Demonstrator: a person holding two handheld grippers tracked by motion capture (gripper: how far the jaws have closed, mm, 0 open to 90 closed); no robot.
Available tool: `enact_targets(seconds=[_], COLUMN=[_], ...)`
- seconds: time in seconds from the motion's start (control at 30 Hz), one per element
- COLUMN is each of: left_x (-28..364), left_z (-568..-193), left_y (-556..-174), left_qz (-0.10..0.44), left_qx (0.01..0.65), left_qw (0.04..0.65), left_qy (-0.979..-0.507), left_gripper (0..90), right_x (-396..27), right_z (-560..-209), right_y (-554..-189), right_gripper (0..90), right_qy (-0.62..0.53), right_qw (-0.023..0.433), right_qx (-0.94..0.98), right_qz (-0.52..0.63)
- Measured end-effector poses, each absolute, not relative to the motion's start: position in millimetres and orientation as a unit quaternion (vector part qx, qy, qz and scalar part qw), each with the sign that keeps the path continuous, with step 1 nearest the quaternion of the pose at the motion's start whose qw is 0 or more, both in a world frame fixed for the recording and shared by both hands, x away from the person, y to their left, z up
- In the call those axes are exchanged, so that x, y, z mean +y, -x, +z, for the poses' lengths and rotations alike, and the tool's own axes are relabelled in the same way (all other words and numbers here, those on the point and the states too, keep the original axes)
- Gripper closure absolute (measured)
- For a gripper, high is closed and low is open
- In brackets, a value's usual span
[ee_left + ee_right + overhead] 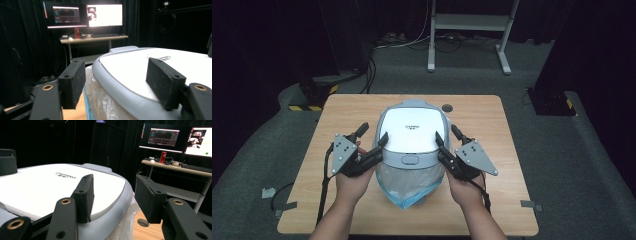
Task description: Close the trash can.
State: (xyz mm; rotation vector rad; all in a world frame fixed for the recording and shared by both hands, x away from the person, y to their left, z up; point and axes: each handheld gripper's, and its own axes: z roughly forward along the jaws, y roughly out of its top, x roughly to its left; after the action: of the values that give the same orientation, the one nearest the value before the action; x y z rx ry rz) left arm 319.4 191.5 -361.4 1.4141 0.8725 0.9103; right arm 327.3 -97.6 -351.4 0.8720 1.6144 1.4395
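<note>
A grey appliance with a white lid (412, 135) stands in the middle of the wooden table (492, 120), its body wrapped in a clear plastic bag (409, 187) with a blue edge. My left gripper (373, 134) is open at the lid's left rim. In the left gripper view the gripper (118, 80) has one jaw over the white lid (155, 62) and the other outside, beside the bag (100, 100). My right gripper (447, 133) is open at the right rim. It (116, 195) straddles the lid (45, 185) in the same way.
A round cable hole (447, 108) lies in the table behind the appliance. Beyond the table stand a white desk frame (469, 22) and two black floor stands (309, 95) (549, 100). Monitors (87, 15) glow on a far desk.
</note>
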Motion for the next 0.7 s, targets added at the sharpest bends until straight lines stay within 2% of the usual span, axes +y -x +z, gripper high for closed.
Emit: enact_targets(seconds=[0.3,0.33,0.43,0.47,0.7], left_x=[193,194,198,208,253], left_z=[-360,-357,-355,-356,-373], left_y=[-320,-320,-320,-321,-326], left_qz=[0.370,0.370,0.374,0.386,0.386], left_qx=[0.382,0.380,0.379,0.387,0.431], left_qw=[0.593,0.587,0.584,0.578,0.563], left_qy=[-0.605,-0.612,-0.613,-0.606,-0.590], left_gripper=[35.2,32.9,30.4,30.3,31.1], right_x=[-95,-95,-97,-103,-125], right_z=[-356,-353,-350,-348,-349], right_y=[-325,-325,-327,-328,-336], right_gripper=[51.6,47.2,44.8,43.4,42.1], right_qy=[-0.342,-0.343,-0.344,-0.348,-0.375], right_qw=[0.400,0.402,0.402,0.402,0.402], right_qx=[0.633,0.636,0.638,0.635,0.624], right_qz=[0.567,0.562,0.560,0.560,0.556])
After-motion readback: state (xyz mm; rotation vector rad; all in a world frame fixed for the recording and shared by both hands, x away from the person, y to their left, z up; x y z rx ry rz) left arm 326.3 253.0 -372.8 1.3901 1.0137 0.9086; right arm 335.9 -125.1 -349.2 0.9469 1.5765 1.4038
